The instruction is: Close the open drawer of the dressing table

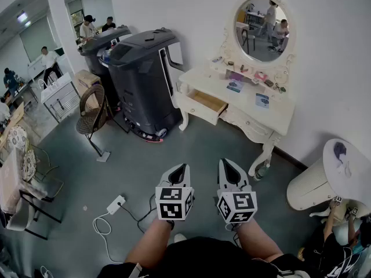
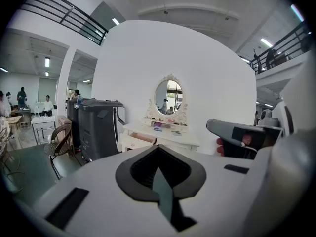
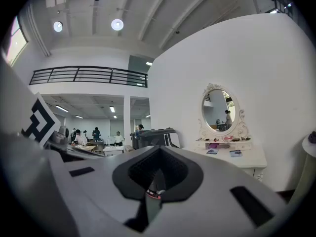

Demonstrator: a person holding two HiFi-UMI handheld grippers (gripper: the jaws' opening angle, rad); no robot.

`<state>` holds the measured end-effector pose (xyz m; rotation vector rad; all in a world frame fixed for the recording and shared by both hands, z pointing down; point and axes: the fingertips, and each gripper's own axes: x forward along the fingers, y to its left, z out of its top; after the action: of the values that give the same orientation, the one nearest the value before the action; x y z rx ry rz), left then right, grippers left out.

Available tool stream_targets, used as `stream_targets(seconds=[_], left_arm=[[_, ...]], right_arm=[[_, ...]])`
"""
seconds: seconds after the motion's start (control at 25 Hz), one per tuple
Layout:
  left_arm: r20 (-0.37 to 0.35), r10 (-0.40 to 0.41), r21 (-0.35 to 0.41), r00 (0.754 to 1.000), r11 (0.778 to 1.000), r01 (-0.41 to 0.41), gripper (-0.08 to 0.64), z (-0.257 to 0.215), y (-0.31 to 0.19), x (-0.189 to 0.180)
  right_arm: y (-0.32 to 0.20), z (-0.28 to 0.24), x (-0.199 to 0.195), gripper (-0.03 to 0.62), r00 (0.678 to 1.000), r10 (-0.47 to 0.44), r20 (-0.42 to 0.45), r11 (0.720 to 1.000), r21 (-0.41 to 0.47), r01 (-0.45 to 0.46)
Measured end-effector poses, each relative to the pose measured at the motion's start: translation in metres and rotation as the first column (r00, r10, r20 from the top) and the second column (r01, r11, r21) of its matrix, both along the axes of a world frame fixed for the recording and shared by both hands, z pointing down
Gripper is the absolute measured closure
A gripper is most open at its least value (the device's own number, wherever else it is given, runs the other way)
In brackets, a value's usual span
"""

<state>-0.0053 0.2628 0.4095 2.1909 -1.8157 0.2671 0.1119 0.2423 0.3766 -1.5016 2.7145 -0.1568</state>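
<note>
Cream drawer (image 1: 206,104) hangs open at the left front of the dressing table (image 1: 278,117), upper centre of the head view, well apart from us. Left tool (image 1: 178,172) and right tool (image 1: 230,168): jaws together, empty. Risks we see: clipping the black machine (image 1: 142,77) just beside the drawer on approach, snagging the power strip (image 1: 116,204) on the floor, an off-centre push skewing the drawer.

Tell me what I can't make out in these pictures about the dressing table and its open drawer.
- Inside of the drawer: too small in the head view and the left gripper view.
- The drawer in the right gripper view: covered by the right gripper and its own body.
- The small items on the dressing table: too small to name in any view.
</note>
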Motion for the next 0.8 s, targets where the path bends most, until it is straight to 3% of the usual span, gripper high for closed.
stream_targets(seconds=[0.44,0.8], left_arm=[[-0.017,-0.015,-0.013,1.0,1.0,0.015,0.554,0.008,-0.001,-0.013],[-0.045,0.021,0.0,0.999,1.0,-0.021,0.554,0.012,-0.007,-0.048]], right_arm=[[-0.004,0.005,-0.015,0.581,1.0,-0.015,0.008,1.0,-0.014,0.015],[-0.006,0.007,-0.052,0.581,1.0,0.015,-0.016,1.0,-0.006,-0.015]])
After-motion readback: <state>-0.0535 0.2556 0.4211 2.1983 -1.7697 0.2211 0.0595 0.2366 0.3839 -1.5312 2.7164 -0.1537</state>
